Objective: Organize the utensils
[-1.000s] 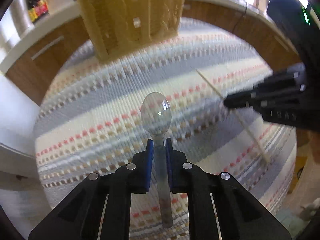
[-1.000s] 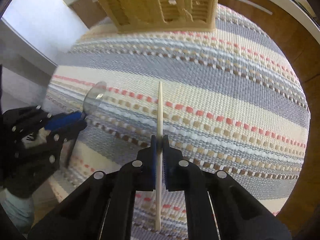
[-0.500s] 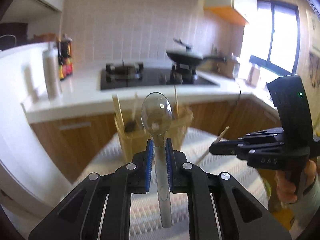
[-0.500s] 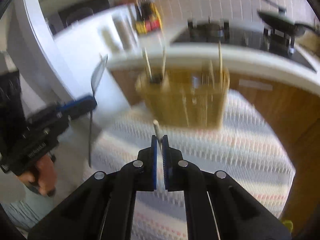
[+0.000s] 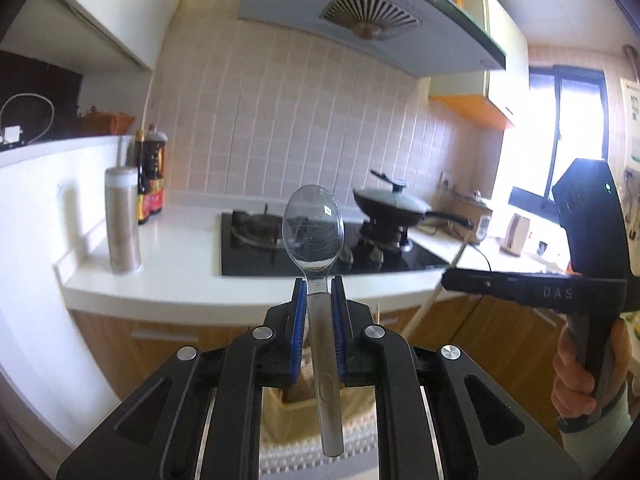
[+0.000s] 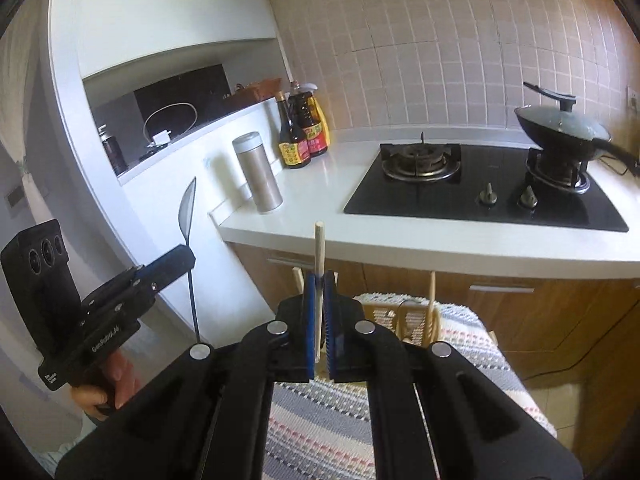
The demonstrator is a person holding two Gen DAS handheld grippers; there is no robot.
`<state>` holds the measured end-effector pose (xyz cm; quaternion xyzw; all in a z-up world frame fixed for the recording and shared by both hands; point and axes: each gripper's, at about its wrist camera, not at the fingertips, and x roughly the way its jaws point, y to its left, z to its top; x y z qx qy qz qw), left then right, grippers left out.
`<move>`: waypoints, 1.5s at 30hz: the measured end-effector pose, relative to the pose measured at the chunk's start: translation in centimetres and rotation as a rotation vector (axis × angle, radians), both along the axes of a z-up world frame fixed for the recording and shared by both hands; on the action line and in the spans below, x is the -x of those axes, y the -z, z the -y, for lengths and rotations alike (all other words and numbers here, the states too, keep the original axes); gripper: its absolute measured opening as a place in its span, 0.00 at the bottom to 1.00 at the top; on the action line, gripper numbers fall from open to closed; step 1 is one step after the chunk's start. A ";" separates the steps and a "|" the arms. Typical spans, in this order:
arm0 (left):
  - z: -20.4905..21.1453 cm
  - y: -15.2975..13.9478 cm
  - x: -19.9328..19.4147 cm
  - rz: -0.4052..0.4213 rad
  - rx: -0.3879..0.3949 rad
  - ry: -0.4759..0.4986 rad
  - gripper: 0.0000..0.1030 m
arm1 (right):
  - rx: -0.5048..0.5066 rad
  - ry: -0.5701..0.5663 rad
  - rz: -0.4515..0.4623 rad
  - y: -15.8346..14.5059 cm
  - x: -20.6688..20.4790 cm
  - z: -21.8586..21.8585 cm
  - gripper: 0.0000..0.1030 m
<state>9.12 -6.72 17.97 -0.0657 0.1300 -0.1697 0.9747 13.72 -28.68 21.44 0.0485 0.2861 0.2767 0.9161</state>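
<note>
Left gripper [image 5: 319,286] is raised, pointing level, jaws clamped. Right gripper [image 6: 319,280] likewise — both hand-held, side by side.

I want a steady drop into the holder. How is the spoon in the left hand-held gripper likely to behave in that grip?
The spoon looks like rigid metal, so it should not flex. The left hand-held gripper clamps its neck with the long handle hanging below, so it may pivot. Its smooth, shiny surface could slip against the pads.

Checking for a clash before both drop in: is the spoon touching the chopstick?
Apart. The right wrist view shows the spoon well left of the chopstick, with wall between them.
</note>
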 end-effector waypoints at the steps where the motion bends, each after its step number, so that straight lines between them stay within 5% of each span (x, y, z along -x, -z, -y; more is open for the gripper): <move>1: 0.1 -0.2 -0.3 0.014 0.003 -0.005 0.10 | 0.001 0.005 0.000 -0.3 0.0 0.2 0.03; 13: 0.5 4.1 -5.7 0.109 0.055 -0.050 0.11 | 0.059 0.128 0.056 -1.5 -3.3 3.1 0.03; 20: -0.2 7.8 -9.1 0.082 0.114 -0.071 0.11 | 0.135 0.174 0.029 1.6 -6.4 3.3 0.03; 30: 0.2 10.5 -9.3 0.070 0.098 -0.047 0.11 | 0.214 0.163 0.004 6.0 -7.5 1.9 0.03; 31: 0.2 10.6 -9.2 0.071 0.098 -0.046 0.13 | 0.216 0.159 0.001 6.2 -7.3 1.8 0.04; 34: -0.2 10.5 -8.8 0.056 0.100 -0.039 0.46 | 0.207 0.128 -0.024 6.9 -6.6 1.8 0.08; 36: -0.5 10.3 -8.2 0.049 0.107 -0.040 0.53 | 0.194 0.124 -0.036 7.3 -6.0 1.9 0.16; 40: -1.4 9.6 -5.7 0.042 0.132 -0.005 0.79 | 0.156 0.132 -0.037 8.1 -4.2 2.8 0.60; 45: -1.5 9.1 -1.9 0.046 0.116 0.011 0.88 | 0.114 0.146 -0.059 10.3 -1.4 3.4 0.60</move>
